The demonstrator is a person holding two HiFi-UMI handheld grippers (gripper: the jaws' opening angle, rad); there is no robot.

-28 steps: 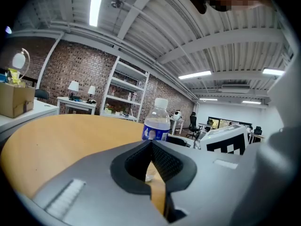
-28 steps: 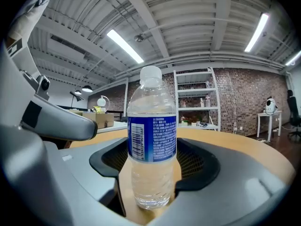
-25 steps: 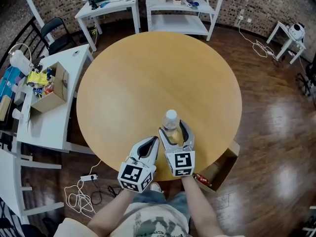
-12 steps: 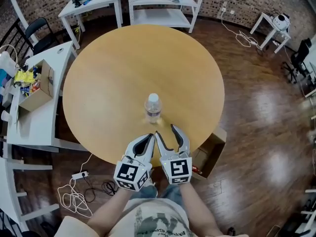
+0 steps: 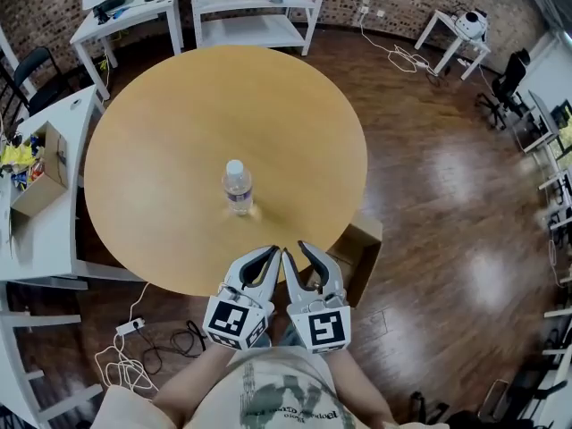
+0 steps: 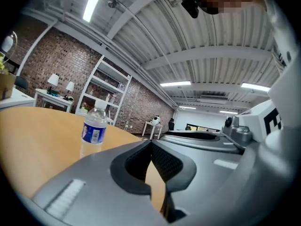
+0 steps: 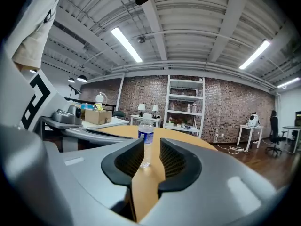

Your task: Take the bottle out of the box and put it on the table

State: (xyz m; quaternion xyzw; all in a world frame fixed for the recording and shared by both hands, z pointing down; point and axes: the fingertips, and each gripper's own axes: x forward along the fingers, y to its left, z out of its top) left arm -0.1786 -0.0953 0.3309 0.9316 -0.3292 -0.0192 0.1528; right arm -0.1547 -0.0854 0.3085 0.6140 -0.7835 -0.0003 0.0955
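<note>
Now bottle upright on table, R gripper backed off, empty jaws closing, L gripper closed.

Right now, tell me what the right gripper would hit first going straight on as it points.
Probably the bottle, upright on the table: it shows in line between the right gripper's closing jaws, which hold nothing. Nothing else shows before it; depth is unclear.

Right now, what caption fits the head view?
Water bottle upright on the round wooden table; cardboard box on the floor at the table's edge.
</note>
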